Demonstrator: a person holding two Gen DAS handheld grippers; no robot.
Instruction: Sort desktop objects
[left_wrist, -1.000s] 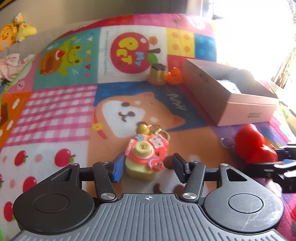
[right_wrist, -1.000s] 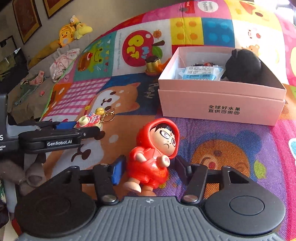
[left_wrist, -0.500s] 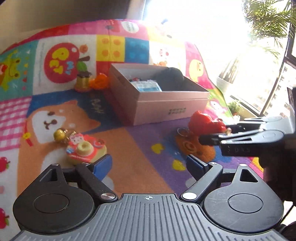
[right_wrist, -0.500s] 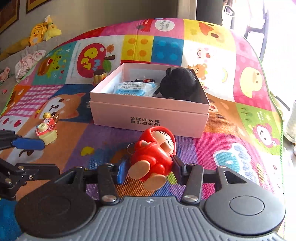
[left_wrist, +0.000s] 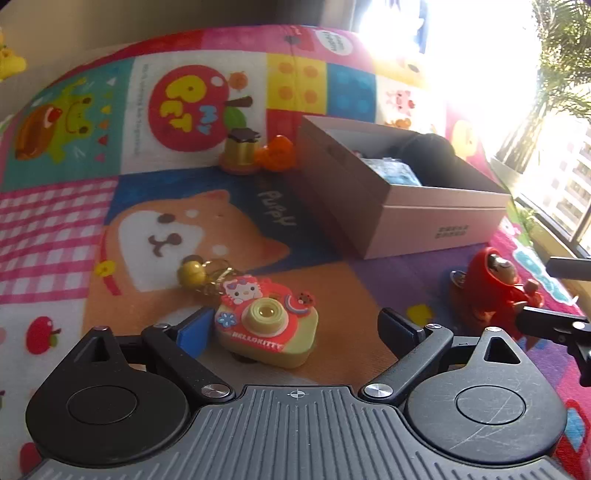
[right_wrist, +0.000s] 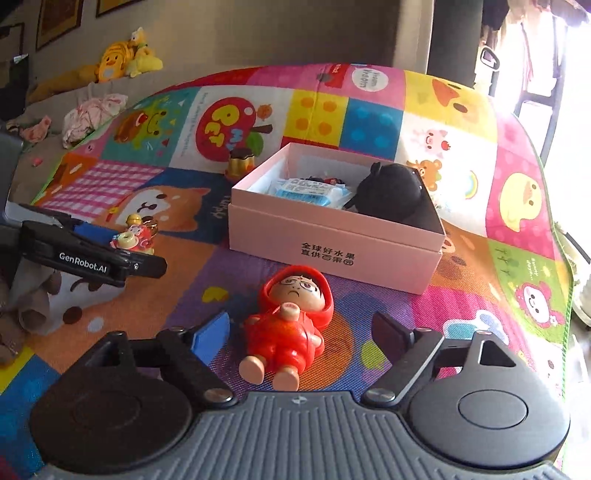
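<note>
A toy Hello Kitty camera keychain (left_wrist: 266, 330) lies on the colourful play mat between the open jaws of my left gripper (left_wrist: 295, 328); neither finger touches it. It also shows in the right wrist view (right_wrist: 133, 238). A red hooded doll (right_wrist: 291, 328) lies on its back on the mat between the open jaws of my right gripper (right_wrist: 301, 334), untouched. The doll shows at the right of the left wrist view (left_wrist: 496, 288). A pink open box (right_wrist: 332, 238) stands behind the doll and holds a black plush (right_wrist: 391, 192) and a blue packet (right_wrist: 306, 188).
A small pudding toy (left_wrist: 242, 151) and an orange toy (left_wrist: 275, 155) sit left of the box (left_wrist: 436, 218). Plush toys (right_wrist: 118, 55) and crumpled cloth (right_wrist: 92, 114) lie beyond the mat's far left edge. A bright window is at the right.
My right gripper has opened and the red doll now lies on the mat, on its back. My left gripper stays open and has swung back so the camera keychain sits between its jaws.
</note>
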